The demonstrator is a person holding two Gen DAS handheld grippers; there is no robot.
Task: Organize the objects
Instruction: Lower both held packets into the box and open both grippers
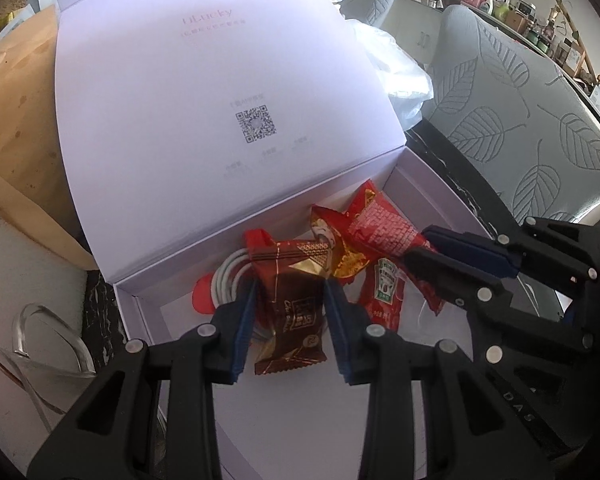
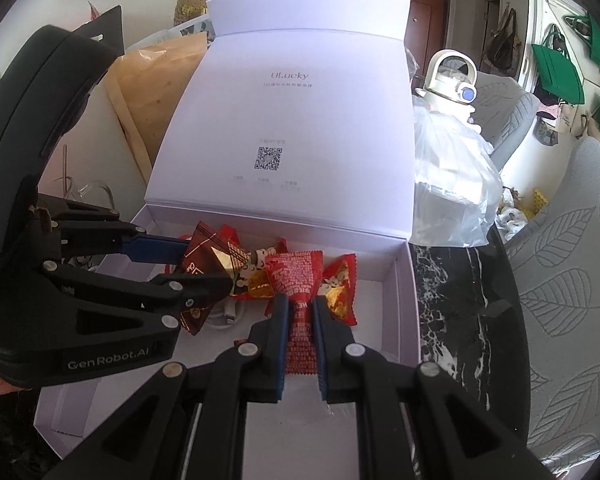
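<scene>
Blue pads of my left fingers (image 1: 290, 304) clamp the brown snack packet (image 1: 290, 312) across its width, holding it upright over the floor of the white box (image 2: 404, 280). I hold it by the sides so that the sealed ends stay free and the packet can be lowered flat. My right fingers (image 2: 300, 320) are clenched on the red printed sachet (image 2: 298, 292), gripping its narrow lower part while the wider top fans out ahead of the tips. Both loads hang inside the box walls, just above the contents.

Contents already lying in the box: a ketchup sachet (image 1: 382, 296), a red and gold candy wrapper (image 2: 338, 292) and a coiled white cable (image 1: 230, 280) near the left wall. The hinged lid (image 1: 220, 100) stands open behind, leaning back, which keeps the opening clear for both hands at once.

Judgement: the step in hand is depositing both packets. Free floor shows toward the near side of the box; releasing there should avoid piling onto the cable. The black marbled tabletop (image 2: 452, 300) carries the box.
</scene>
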